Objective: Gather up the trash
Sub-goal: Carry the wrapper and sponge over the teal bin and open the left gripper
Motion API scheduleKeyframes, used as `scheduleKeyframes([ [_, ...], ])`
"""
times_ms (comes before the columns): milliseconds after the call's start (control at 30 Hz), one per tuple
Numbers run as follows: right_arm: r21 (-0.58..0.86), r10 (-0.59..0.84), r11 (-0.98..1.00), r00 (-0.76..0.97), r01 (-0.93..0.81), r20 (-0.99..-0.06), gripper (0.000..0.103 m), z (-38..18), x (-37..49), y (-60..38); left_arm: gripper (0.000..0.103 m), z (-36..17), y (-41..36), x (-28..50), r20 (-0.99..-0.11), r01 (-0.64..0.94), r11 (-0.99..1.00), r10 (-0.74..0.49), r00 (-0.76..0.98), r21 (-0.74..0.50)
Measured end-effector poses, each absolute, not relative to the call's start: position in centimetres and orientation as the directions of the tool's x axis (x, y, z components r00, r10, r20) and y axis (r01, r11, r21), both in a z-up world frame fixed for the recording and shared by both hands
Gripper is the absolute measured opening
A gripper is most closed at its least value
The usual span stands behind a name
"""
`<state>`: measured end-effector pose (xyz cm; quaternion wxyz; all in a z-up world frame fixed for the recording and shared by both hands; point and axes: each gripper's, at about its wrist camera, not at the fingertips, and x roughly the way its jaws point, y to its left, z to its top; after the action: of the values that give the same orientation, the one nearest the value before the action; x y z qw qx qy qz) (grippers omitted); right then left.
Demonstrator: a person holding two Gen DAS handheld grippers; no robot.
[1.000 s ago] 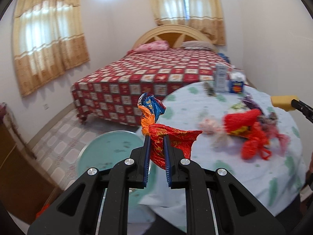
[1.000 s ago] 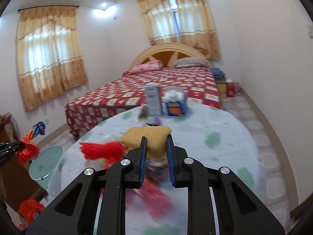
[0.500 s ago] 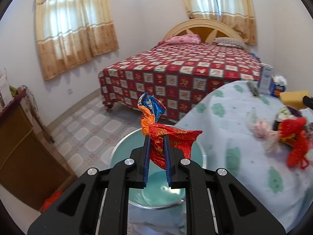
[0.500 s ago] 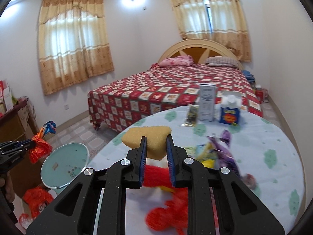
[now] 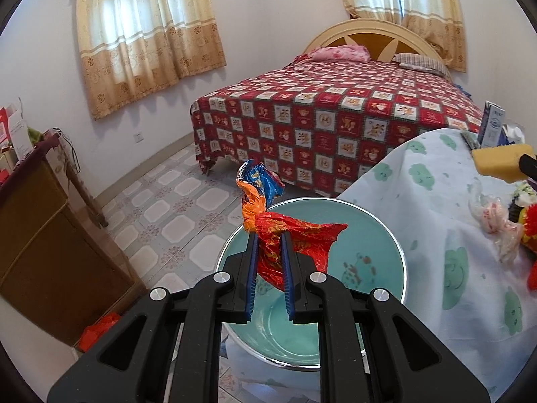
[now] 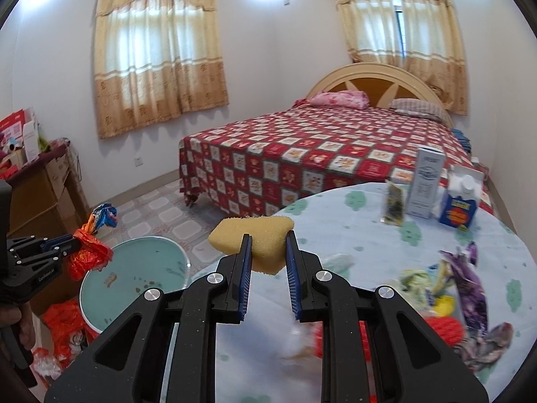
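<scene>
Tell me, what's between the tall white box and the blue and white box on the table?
Nothing I can see. In the right wrist view the tall white box and the blue and white box stand side by side, with only bare tablecloth in the narrow gap.

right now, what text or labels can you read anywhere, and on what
Nothing reads for sure.
white carton: print too small
blue box: yellow label blurred
left gripper: side lettering too small
snack wrapper: crumpled, print unreadable

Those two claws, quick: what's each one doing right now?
Left gripper: closed on a red wrapper.
Right gripper: closed on a yellow sponge.
</scene>
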<state>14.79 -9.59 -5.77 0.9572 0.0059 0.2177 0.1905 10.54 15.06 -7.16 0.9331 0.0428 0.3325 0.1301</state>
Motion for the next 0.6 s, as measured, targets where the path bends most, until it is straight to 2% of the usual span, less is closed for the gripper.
scheduleKeyframes([
  [600, 0.058, 0.443, 0.882, 0.780, -0.469, -0.442, 0.020, -6.8, 16.6, -3.8, 0.014, -7.4, 16.6, 10.1, -0.604, -0.264, 0.939, 0.344, 0.719, 0.221],
])
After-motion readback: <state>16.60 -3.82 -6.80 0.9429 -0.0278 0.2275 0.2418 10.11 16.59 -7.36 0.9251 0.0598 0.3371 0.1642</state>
